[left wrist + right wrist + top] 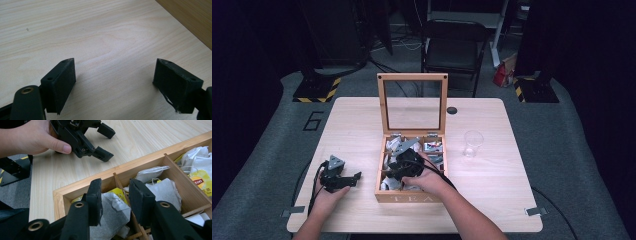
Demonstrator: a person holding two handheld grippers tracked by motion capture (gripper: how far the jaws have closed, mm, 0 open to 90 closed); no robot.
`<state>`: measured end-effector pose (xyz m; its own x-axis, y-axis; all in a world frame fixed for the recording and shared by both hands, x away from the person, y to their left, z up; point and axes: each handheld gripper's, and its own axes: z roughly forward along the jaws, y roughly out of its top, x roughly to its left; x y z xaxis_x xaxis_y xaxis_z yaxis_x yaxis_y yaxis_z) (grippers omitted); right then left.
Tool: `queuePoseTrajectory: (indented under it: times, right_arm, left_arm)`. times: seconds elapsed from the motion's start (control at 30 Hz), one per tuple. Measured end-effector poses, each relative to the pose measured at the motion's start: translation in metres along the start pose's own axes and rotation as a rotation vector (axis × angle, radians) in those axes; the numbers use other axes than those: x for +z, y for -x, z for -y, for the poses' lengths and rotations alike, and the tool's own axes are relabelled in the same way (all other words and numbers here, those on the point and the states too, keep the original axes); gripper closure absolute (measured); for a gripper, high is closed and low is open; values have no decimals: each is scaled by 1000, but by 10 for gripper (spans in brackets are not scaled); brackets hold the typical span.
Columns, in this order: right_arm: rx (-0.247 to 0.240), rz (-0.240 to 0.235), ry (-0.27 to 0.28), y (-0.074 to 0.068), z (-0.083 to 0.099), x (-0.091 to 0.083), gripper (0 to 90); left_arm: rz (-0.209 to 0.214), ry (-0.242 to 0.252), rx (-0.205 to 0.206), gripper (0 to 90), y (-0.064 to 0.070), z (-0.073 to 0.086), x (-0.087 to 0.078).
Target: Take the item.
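Pale wood table (362, 125) on grey carpet, dark studio behind, a folding chair (454, 47) beyond the far edge. Item one: wooden tea box (409, 197), near the middle of the table toward the person's side, glass-paned lid (412, 102) standing upright, compartments stocked with tea bags. Item two: clear plastic cup (473, 143), upright and looking empty, to the right of the box and apart from it. Item three: right gripper (113, 195), lowered into the box over its near left compartments; jaws part-way open, straddling a thin wooden divider (121, 188), nothing pinched between them yet. Item four: white tea bag (112, 212) with a yellow tag, lying in the near corner compartment directly under the left-hand jaw of that view; a second bag (165, 191) lies across the divider. Item five: left gripper (113, 75), resting low over bare table left of the box, jaws wide apart and empty. Handling note, as judgement: the step looks like picking one bag. Shift the right gripper sideways so both jaws clear the divider and sit within one compartment, descend onto the bag's paper body rather than its string, close gently, then lift straight up to avoid dragging neighbouring bags or snagging the partition.
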<state>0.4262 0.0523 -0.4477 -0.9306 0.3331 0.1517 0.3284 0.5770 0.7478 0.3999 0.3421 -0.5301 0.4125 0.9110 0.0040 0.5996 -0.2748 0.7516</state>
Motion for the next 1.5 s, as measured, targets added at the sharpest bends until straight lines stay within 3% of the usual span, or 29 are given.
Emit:
queuePoseTrajectory:
  times: [0.27, 0.67, 1.0, 1.13, 1.5]
  right_arm:
    - [5, -24, -27, 1, -2, 3, 631]
    - [4, -53, -69, 0, -1, 0, 773]
    - [-15, -36, -86, 2, 1, -2, 774]
    - [-26, -11, -92, 2, 1, -2, 872]
    - [-19, -29, -84, -2, -1, -8, 900]
  left_arm:
    - [0, 1, -1, 178, 0, 0, 0]
    - [2, 2, -3, 179, 0, 1, 0]
    - [2, 2, -3, 179, 0, 1, 0]
    - [2, 2, -3, 179, 0, 1, 0]
    - [2, 2, -3, 179, 0, 1, 0]
